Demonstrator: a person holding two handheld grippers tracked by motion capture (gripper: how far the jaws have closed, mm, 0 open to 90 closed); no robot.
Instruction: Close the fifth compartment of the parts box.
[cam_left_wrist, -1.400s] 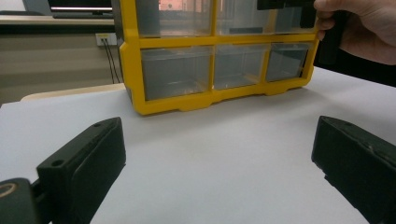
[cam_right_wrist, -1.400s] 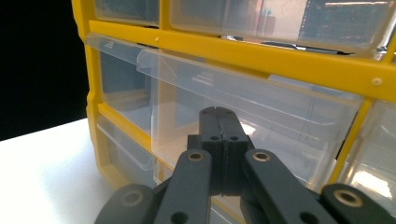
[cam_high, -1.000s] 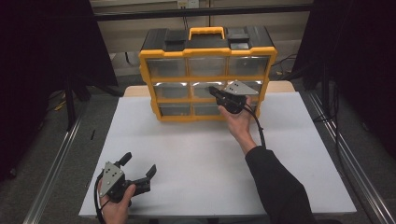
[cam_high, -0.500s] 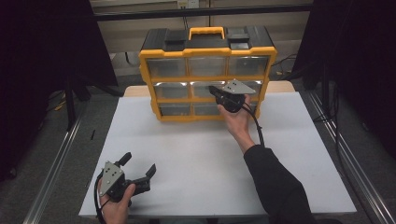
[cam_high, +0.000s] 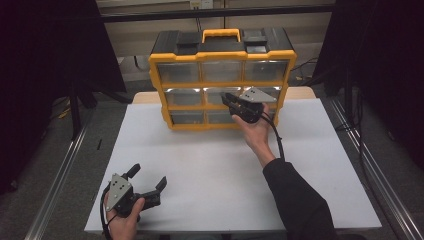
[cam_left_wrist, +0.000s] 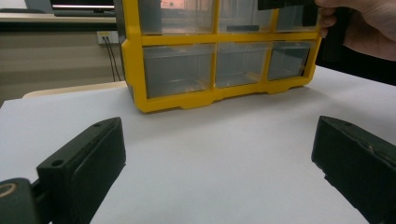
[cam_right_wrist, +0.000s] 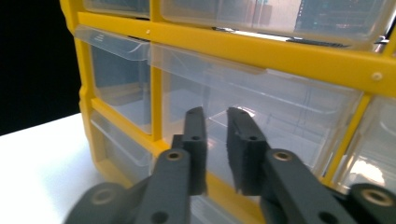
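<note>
Here, unlabelled yellow organiser (cam_high: 221, 82), clear drawers (cam_right_wrist: 261, 107)

No lettering (labels or numbers) is legible anywhere.

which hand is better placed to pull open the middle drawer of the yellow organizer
Right. The right gripper is already at the organizer, its fingers slightly parted in front of the middle drawer. The left gripper sits open near the table's front edge, far away.

The right gripper (cam_high: 227, 98) and the left gripper (cam_high: 148, 181) are black, each with a grey three-cornered plate and a black cable. The right arm wears a black sleeve (cam_high: 295, 195).
</note>
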